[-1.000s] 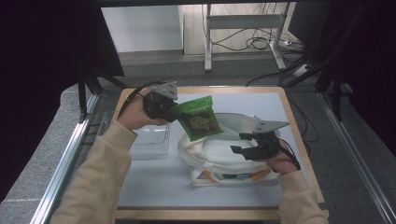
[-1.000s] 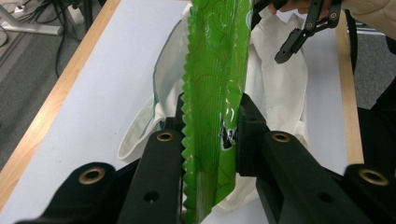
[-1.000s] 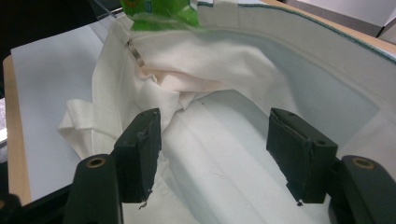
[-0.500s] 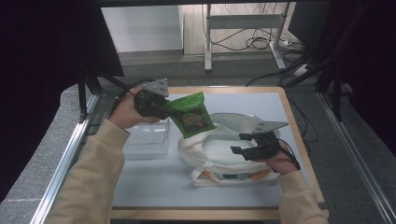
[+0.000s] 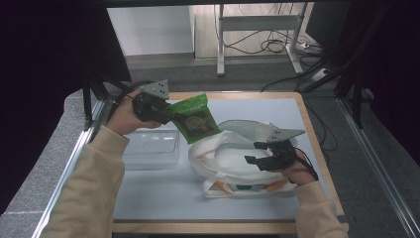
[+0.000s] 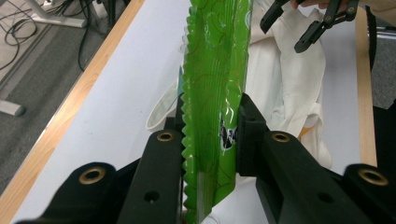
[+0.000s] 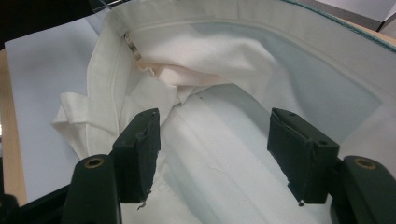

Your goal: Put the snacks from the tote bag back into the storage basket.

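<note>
Tabletop: pale blue, wood-edged.
Clear tray: left, on tabletop.
Left gripper: jaws clamp green snack pouch by its edge.
Pouch axis: slanting down-right toward white tote bag.
Right gripper: jaws apart over bag mouth.

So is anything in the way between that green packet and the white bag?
Nothing visible. The left gripper holds the green packet in the air just beside the white bag, whose mouth lies open. The right gripper, jaws apart, sits over the bag's far side.
</note>
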